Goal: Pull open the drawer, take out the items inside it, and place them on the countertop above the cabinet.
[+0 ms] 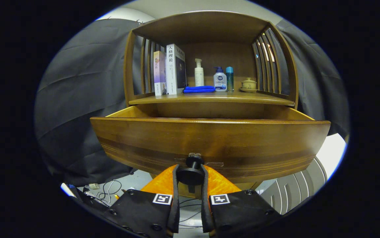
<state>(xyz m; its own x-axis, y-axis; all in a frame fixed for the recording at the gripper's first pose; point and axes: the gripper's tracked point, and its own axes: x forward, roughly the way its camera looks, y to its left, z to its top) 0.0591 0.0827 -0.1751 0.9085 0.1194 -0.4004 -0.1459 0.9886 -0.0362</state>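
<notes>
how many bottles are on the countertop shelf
3, in a row behind the blue cloth: a white pump bottle, a blue-capped pump bottle, then a slim teal bottle. Books may hide more. The claw is shut on the drawer knob.

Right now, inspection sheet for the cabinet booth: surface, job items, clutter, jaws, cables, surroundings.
Surface: countertop carries items along its back; front strip bare.
Job's things: drawer pulled out; contents hidden behind its front panel.
Clutter: two books, blue cloth, white pump bottle, second pump bottle, blue bottle, lidded cup.
Grippers: gripper jaws on both sides of the black knob, apparently clamping it.
Cables: loose wires on floor, below the drawer.
Surroundings: black cloth wall, slatted side panels.
</notes>
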